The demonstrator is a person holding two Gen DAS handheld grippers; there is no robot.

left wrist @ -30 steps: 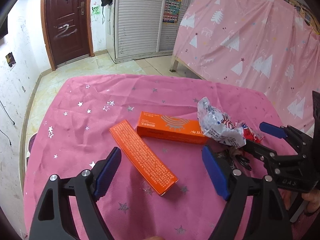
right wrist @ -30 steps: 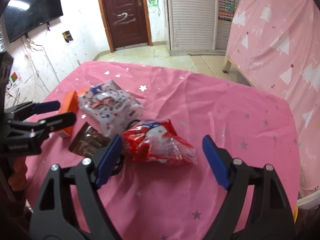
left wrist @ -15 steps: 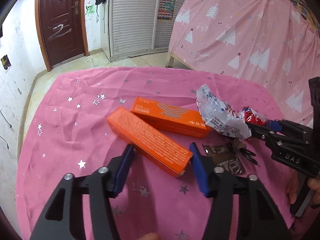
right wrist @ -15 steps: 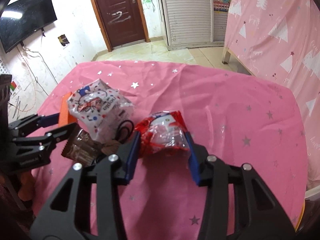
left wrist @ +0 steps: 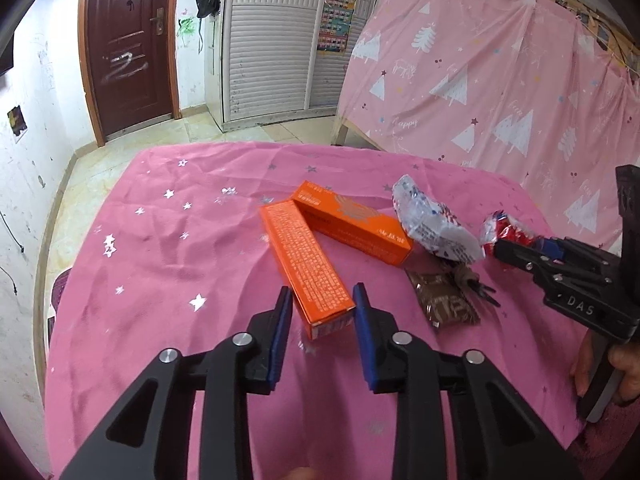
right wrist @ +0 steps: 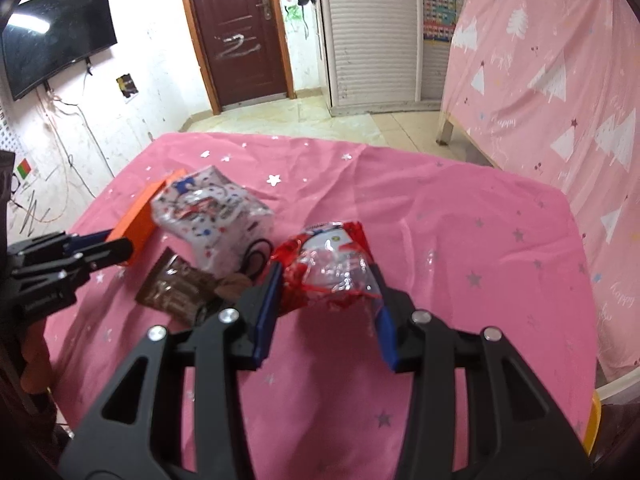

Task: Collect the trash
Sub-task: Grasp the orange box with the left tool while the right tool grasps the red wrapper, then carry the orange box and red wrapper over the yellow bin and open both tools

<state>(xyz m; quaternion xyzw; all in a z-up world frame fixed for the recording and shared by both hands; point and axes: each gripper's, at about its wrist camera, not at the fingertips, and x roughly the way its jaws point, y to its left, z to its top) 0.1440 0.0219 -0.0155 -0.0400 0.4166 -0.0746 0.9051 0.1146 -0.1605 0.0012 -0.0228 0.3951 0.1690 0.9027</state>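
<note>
My left gripper (left wrist: 322, 300) is shut on the near end of a long orange box (left wrist: 306, 268) and tilts it up off the pink star cloth (left wrist: 160, 264). A second orange box (left wrist: 352, 222) lies behind it. My right gripper (right wrist: 326, 284) is shut on a crumpled red snack wrapper (right wrist: 328, 264); it also shows in the left wrist view (left wrist: 508, 232). A white printed bag (right wrist: 212, 216), a brown wrapper (right wrist: 176, 288) and a black hair tie (right wrist: 256, 258) lie between the two grippers.
The table's far edge drops to a tiled floor (left wrist: 132, 152). A pink curtain with white trees (left wrist: 500, 92) hangs to the right. A brown door (right wrist: 240, 32) and a white slatted wardrobe (right wrist: 372, 32) stand behind. A yellow rim (right wrist: 592, 424) shows below the table's right edge.
Both grippers went from wide open to closed. The left one took hold of the long orange box and swung its near end up. The right one closed on the red wrapper and crumpled it.
</note>
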